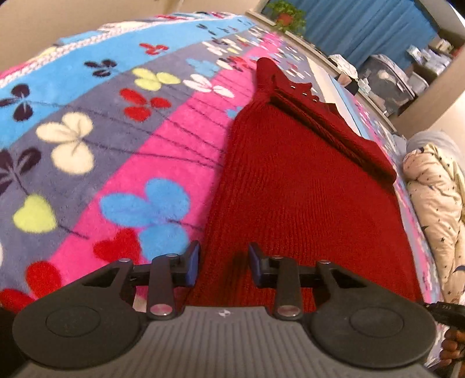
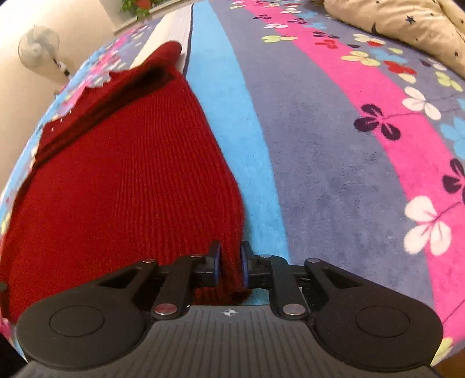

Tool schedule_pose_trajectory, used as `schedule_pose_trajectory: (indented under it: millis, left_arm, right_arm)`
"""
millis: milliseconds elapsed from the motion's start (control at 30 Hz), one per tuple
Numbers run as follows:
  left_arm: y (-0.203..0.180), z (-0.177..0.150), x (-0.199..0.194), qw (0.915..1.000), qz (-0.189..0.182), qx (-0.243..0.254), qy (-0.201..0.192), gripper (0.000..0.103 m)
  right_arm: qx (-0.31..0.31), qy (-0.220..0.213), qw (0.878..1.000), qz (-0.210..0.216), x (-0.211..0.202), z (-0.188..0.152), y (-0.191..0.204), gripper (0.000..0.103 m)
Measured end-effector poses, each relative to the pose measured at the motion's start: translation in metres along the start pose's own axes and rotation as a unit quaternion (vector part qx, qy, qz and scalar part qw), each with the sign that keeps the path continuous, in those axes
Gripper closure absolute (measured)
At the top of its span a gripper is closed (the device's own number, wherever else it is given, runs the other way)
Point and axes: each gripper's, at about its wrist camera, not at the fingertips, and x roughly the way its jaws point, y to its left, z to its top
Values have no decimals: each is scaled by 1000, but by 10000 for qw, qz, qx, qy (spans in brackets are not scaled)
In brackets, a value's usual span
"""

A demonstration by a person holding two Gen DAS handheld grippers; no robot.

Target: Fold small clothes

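A dark red knitted sweater [image 1: 290, 189] lies flat on a fleece blanket [image 1: 116, 145] with flower print, one sleeve folded across its far part. In the left wrist view my left gripper [image 1: 224, 264] stands over the sweater's near left edge. Its blue pads are apart, with flat cloth between them and no pinch showing. In the right wrist view the sweater [image 2: 116, 174] fills the left half. My right gripper [image 2: 230, 263] is shut on its near right edge, a ridge of red knit squeezed between the pads.
The striped blanket [image 2: 334, 160] stretches away to the right of the sweater. A cream duvet with stars [image 2: 407, 23] is bunched at the far right, also seen as a cream duvet [image 1: 436, 203]. A fan [image 2: 37, 46] and a potted plant [image 1: 286, 14] stand beyond the bed.
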Motion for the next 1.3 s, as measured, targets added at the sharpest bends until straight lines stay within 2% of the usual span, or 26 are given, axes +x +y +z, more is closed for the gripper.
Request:
schedule_pose_trajectory:
  millis: [67,133,167,200,233,300,367,433,467,533,600,667,833,900,967,1000,1133,1300]
  left_arm:
    - [-6,-2,0,9999,55,155,2,65]
    - [-9,-4,-1,9996,81,267,-8,66]
    - [-11,-4,-3,9996,51,280,-76,73]
    - [-11,-4,-9,9993,-67,277,-232,88]
    - [-7,-5,-17,9984,-233,287,-416,89]
    - [-9,-5,-28,9957,-449,394,-706,89]
    - [-10,-6,-20,9974,-291,425,-508,87]
    - [-7,-9,-3,9995,-113,308,9,87]
    - [-6,-9,2,9996,-28,260,99,87]
    - [-7,-8,2,9996,-32,280,88,84]
    - [-8,-10,1,9996,-43,261,71,84]
    - [-9,-13,-1,9996,-19,261,80,84]
    - [-14,-24,-7,9989,99,457,93,84]
    - [-13,-21,-5,9991,133,396,109,84]
    - [-11,-20,-4,9993,129,342,100,85]
    - [-11,-20,-5,9993,124,356,83,87]
    - [-16,-21,-8,9984,131,544,-2,91]
    - [-28,-19,-23,9958,-36,843,-351,92]
  right_arm:
    - [-74,62,9999,-62,1,-2,2,81]
    - [-81,123,9999,-71,1,-4,3,80]
    - [-124,114,9998,-80,0,-4,5,81]
    - [-182,72,9998,-90,-1,-4,7,90]
    - [-211,-7,9998,-71,-4,-3,8,90]
    - [-167,-270,9994,116,-13,-1,7,91]
    - [-74,-438,9988,201,-18,3,4,91]
    - [26,-322,9995,7,-13,3,0,90]
    - [104,-178,9998,-48,-9,2,-3,88]
    - [144,61,9999,22,-2,1,-4,85]
    - [-64,115,9999,-29,1,-1,1,78]
    - [-172,133,9998,-44,2,-2,5,77]
    - [-170,129,9998,-48,2,-1,4,77]
    - [-213,118,9997,-74,3,-2,7,78]
    - [-241,95,9996,-93,2,-3,6,82]
    - [-247,73,9996,-100,1,-3,7,88]
    - [-264,-125,9996,-59,-6,-3,7,91]
    - [-187,-754,9966,288,-35,0,6,92]
